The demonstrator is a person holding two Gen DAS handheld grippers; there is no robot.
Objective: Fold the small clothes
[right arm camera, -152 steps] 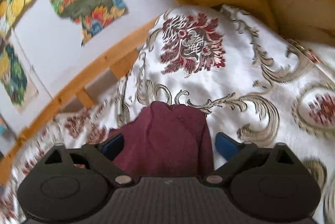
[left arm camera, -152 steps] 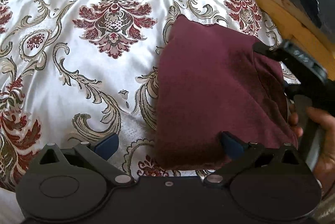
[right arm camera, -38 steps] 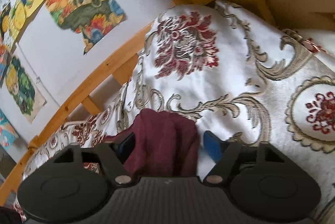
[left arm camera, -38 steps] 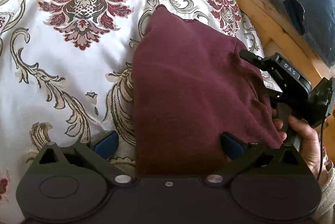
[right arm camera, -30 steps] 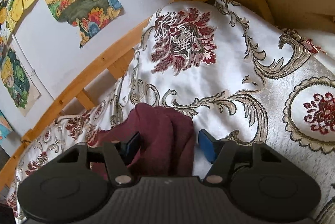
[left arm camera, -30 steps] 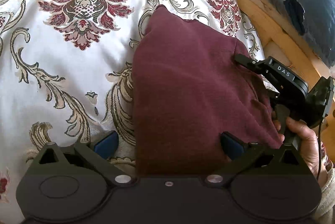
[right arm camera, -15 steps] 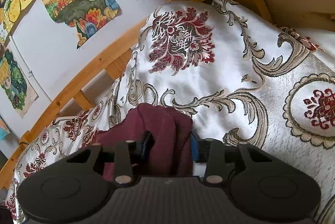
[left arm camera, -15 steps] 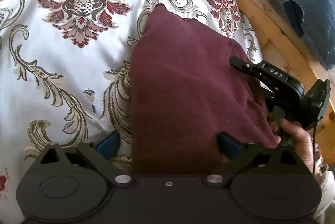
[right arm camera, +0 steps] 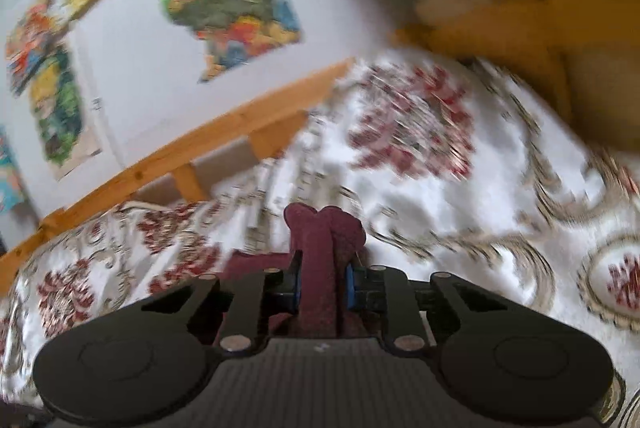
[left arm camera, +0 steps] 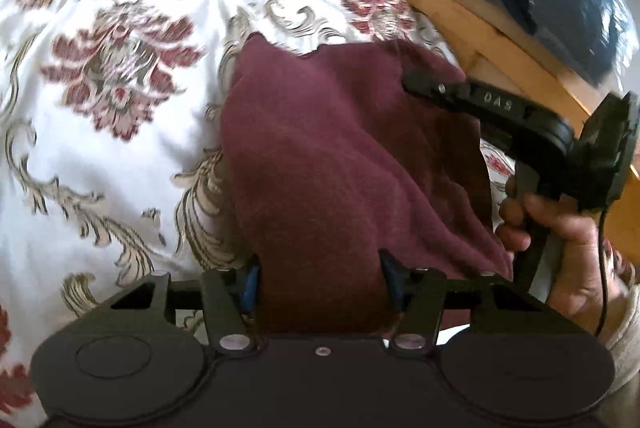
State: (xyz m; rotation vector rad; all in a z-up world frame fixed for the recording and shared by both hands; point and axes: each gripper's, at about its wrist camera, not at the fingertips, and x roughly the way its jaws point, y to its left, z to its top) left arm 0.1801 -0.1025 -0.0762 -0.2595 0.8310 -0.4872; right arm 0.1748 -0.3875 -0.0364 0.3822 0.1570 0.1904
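The maroon garment (left arm camera: 340, 163), a soft knit already doubled into a rough rectangle, lies right of centre in the left wrist view on a floral bedspread (left arm camera: 120, 131) beside the wooden bed frame (left arm camera: 492, 39). The left gripper (left arm camera: 320, 280) is closing with the near hem between its blue pads, while the right gripper (right arm camera: 322, 284) is closing too, already pinching a bunched edge at the lower centre of its view. Judging by this, the step is gripping both edges; next likely calls for lifting them together and carrying them over evenly.
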